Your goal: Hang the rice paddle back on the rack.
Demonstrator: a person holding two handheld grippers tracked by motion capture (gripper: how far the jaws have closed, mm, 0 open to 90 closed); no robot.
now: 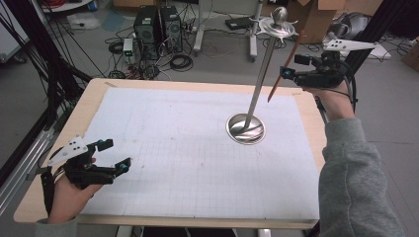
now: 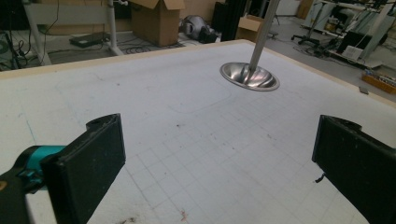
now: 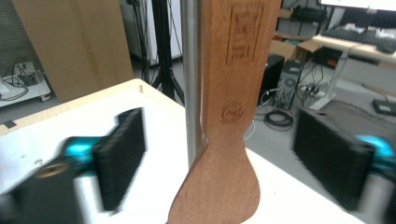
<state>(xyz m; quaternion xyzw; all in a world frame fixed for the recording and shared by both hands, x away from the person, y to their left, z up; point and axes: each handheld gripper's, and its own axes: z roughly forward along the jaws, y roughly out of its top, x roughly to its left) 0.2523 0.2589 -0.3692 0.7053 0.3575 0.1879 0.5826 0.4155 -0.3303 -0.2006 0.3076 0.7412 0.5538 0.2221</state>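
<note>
A steel stand rises from a round base on the right half of the table, with a knobbed disc at its top. A wooden spatula hangs beside the pole, its upper end at the disc's rim. My right gripper is raised at the spatula's middle. In the right gripper view the spatula stands between the open jaws of that gripper, with a gap on both sides and the pole just behind. My left gripper rests open and empty at the table's front left.
A white gridded mat covers the wooden table. The left gripper view looks across the mat to the stand's base. Computer towers, cables and cardboard boxes sit on the floor beyond the far edge.
</note>
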